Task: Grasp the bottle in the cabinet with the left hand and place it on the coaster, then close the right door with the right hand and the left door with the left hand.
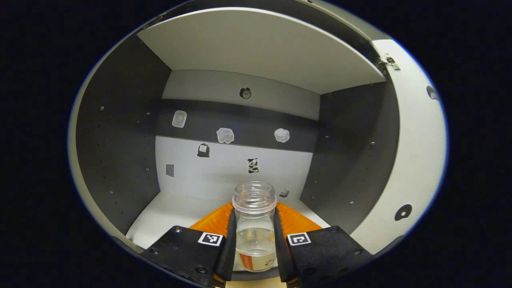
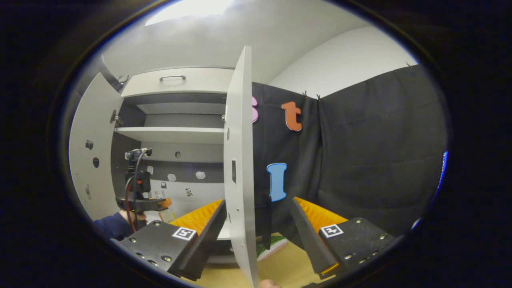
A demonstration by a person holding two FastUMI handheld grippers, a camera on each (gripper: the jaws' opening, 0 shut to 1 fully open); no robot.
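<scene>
Left gripper [image 1: 255, 240] is clamping the bottle [image 1: 255, 224] upright inside the cabinet [image 1: 120, 152], both fingers pressing its sides. Step in hand, I judge: lifting it out toward the coaster. Right gripper [image 2: 256, 236] is hanging with fingers apart, straddling the right door [image 2: 239, 160] edge, touching unclear. Left gripper is showing farther off.

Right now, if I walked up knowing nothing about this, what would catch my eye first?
Probably the clear bottle, uncapped and with a little liquid inside, pinched between the left gripper fingers at the front of the cabinet. Next, in the right gripper view, the right door stands wide open, seen nearly edge-on, passing between the spread fingers of the right gripper. Small stickers dot the cabinet's back wall.
</scene>
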